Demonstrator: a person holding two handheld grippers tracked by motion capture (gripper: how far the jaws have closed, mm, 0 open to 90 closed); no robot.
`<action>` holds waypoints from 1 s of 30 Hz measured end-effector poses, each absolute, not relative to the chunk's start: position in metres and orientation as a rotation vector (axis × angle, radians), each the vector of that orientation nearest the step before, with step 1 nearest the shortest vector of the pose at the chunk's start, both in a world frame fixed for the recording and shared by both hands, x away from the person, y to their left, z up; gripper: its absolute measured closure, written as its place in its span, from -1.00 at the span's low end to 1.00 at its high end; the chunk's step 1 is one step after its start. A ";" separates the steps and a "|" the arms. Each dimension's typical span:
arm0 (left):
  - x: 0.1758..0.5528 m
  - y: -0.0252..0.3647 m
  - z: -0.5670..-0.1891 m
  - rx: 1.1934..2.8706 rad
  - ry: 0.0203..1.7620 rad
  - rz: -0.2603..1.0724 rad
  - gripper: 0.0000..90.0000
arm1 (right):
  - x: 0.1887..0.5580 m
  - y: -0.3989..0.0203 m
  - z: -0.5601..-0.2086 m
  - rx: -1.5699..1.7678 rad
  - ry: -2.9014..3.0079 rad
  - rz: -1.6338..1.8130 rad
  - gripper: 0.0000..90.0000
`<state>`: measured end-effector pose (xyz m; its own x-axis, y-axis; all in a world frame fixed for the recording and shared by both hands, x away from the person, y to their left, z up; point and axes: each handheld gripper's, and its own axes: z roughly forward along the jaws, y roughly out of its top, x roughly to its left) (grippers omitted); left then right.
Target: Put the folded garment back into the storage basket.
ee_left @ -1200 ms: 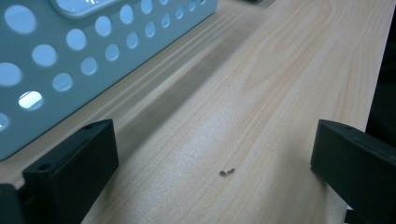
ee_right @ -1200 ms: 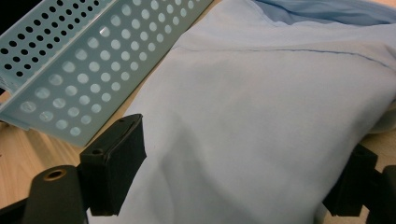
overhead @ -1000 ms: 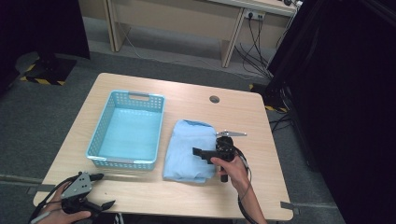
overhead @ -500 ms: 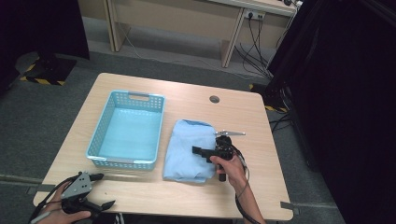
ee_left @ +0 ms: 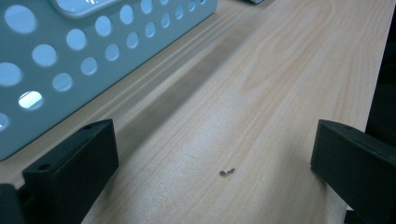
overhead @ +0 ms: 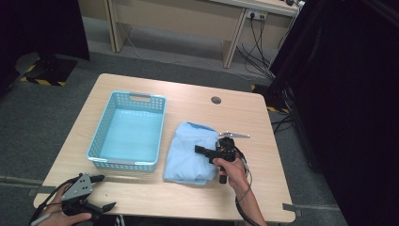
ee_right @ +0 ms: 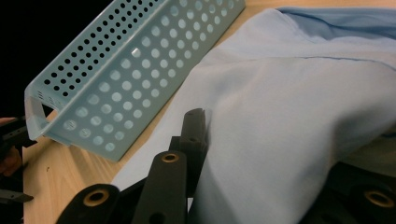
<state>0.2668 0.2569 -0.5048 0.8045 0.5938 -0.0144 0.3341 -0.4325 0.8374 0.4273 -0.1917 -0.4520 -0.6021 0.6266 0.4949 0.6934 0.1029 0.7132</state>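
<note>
The right claw (overhead: 203, 151) had just been closing and pinched a fold of the blue cloth (overhead: 188, 153), lying on the tabletop (overhead: 188, 101) beside the basket (overhead: 128, 132); such a thin pinch might slip on lifting. The left claw (overhead: 101, 192) sat open

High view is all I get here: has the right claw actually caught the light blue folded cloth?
Observer: Yes. The right claw has just been closing, and its own view shows a fold of the light blue folded cloth pinched between the jaws.
Operator: And the left claw?
Observer: Its jaws stand wide apart over the bare light wooden table, holding nothing.
Operator: Anything close to it?
Observer: The wall of the light blue perforated plastic basket rises just beyond one jaw.
</note>
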 end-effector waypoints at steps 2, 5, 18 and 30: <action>0.267 0.257 -0.505 2.058 0.686 0.352 -1.00 | 0.426 -0.191 -0.450 -1.364 -2.284 -1.553 0.72; 0.267 0.257 -0.505 2.059 0.686 0.352 -1.00 | 0.425 -0.192 -0.446 -1.357 -2.262 -1.580 0.73; 0.267 0.257 -0.505 2.058 0.687 0.352 -1.00 | 0.418 -0.196 -0.424 -1.328 -2.225 -1.683 0.73; 0.267 0.257 -0.505 2.056 0.689 0.351 -1.00 | 0.417 -0.195 -0.409 -1.296 -2.210 -1.728 0.72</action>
<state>0.2667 0.2569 -0.5049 0.8037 0.5948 -0.0168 0.3358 -0.4300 0.8380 0.4174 -0.1948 -0.4087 -0.6471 0.5710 0.5052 0.6281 0.0236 0.7778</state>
